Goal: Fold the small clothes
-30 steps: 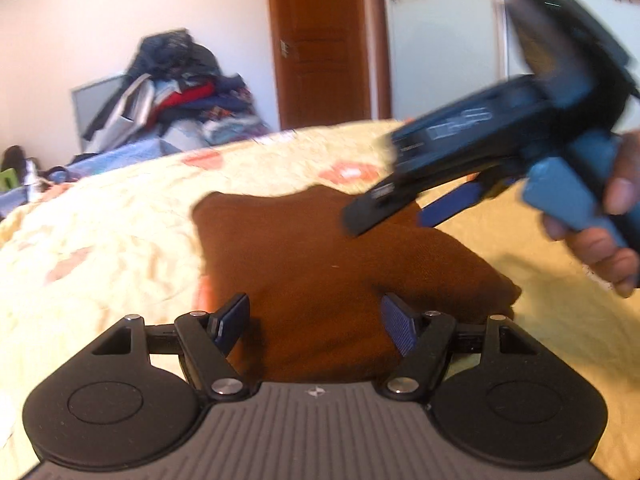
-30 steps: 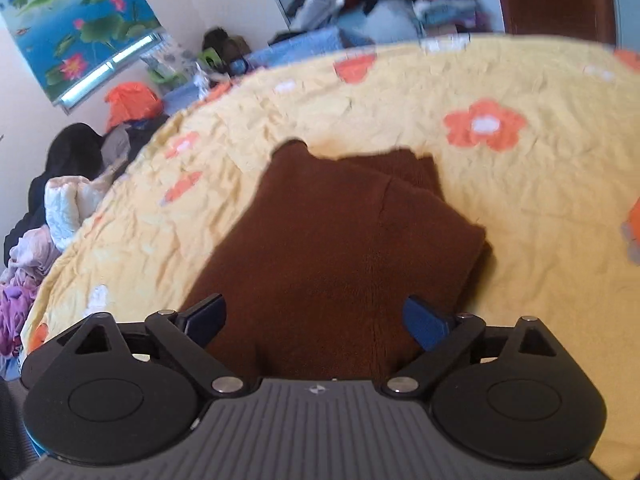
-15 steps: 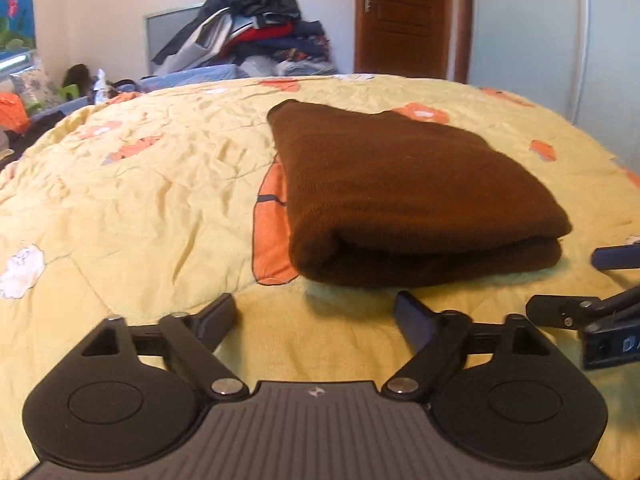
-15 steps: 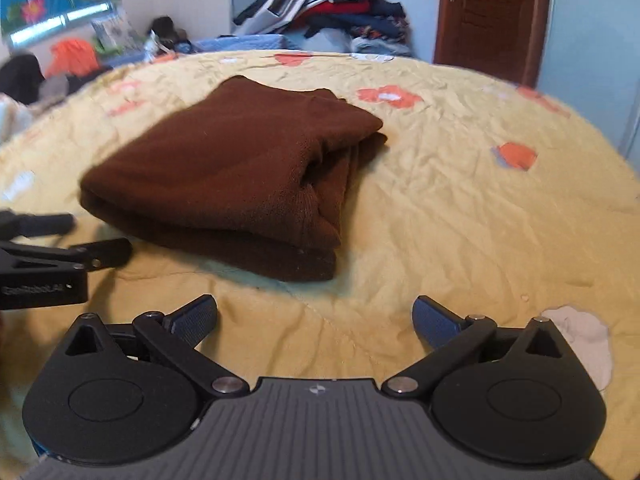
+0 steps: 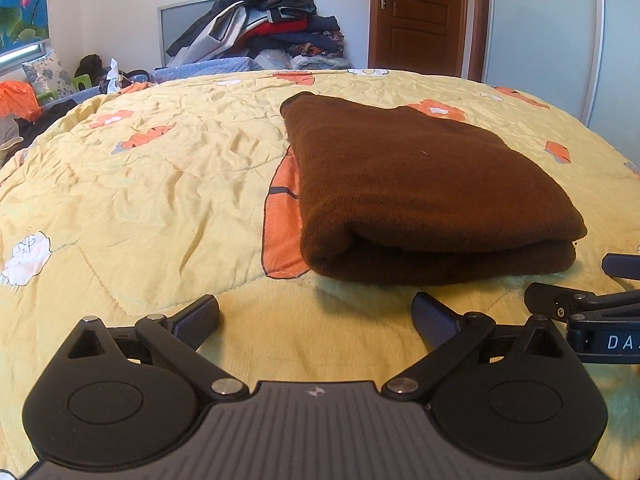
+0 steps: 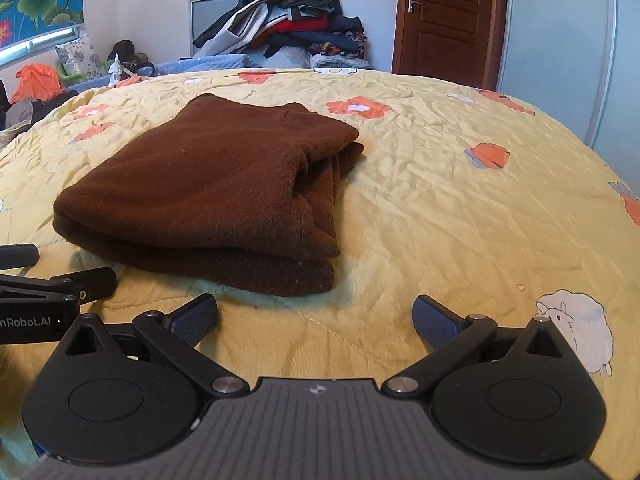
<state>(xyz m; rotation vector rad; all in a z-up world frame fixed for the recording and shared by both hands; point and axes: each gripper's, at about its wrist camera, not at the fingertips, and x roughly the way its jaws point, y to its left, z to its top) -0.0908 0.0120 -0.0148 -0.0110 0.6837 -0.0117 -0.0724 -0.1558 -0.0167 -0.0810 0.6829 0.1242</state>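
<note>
A brown garment (image 5: pixel 420 184) lies folded in a thick rectangle on the yellow flowered bedspread (image 5: pixel 152 200). It also shows in the right wrist view (image 6: pixel 208 192), with its layered edges facing right. My left gripper (image 5: pixel 316 318) is open and empty, low over the bedspread just in front of the garment's near fold. My right gripper (image 6: pixel 314 318) is open and empty, just in front of the garment's near right corner. Each gripper's fingers show at the edge of the other's view, the right one (image 5: pixel 580 304) and the left one (image 6: pixel 60 284).
A heap of clothes (image 5: pixel 268 20) is piled against the far wall behind the bed. A wooden door (image 5: pixel 416 16) and pale wardrobe panels (image 5: pixel 540 40) stand at the back right. More clothes and bags (image 6: pixel 36 84) lie off the bed's left side.
Both grippers have drawn back from above the garment and dropped low, level with the bed. In the last half second they hardly moved. The garment lies still, folded.
</note>
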